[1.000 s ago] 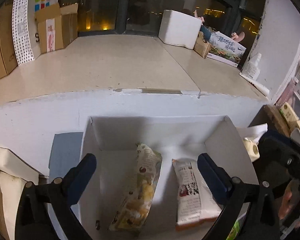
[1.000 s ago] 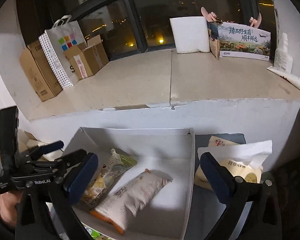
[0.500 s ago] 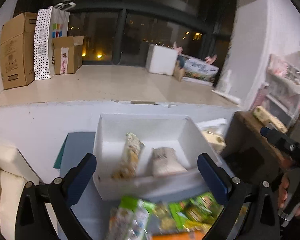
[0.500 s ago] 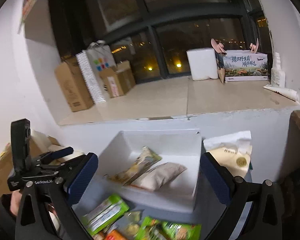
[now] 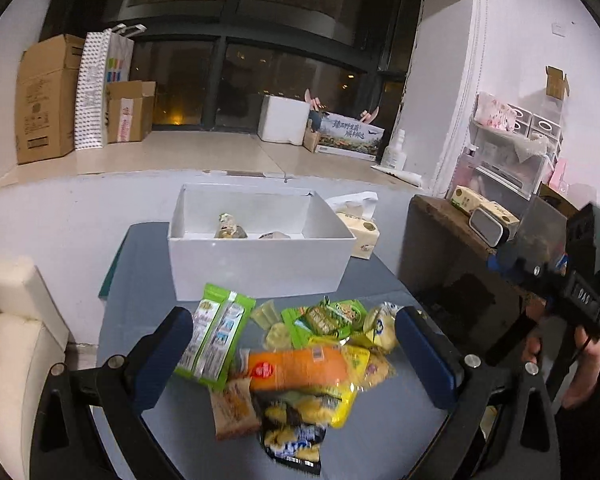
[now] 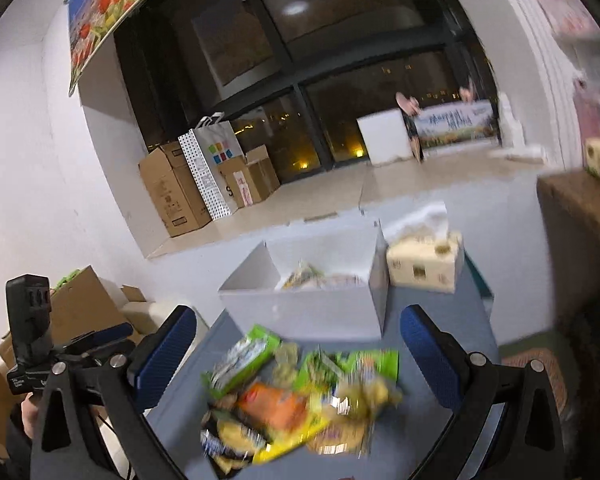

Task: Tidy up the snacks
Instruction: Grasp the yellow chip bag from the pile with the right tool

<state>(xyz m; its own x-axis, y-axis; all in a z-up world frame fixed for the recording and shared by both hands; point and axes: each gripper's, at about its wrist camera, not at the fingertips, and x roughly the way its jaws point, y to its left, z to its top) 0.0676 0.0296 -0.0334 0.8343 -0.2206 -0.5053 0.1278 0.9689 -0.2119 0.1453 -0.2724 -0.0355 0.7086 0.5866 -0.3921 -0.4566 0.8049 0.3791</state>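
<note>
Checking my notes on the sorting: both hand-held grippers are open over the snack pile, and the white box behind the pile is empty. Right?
Not quite. The white box is not empty: the left wrist view shows two packets inside. The rest holds: both hand-held grippers are open over the snack pile.

I can read "DAS" on my right gripper (image 5: 580, 300); an "S" shows on the cardboard box (image 6: 242, 184); other print is illegible.

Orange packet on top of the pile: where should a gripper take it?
Probably across the short width of the orange packet, coming from above. It lies flat on top of the pile, long axis running left-right, nothing over it. The left gripper is open above it.
</note>
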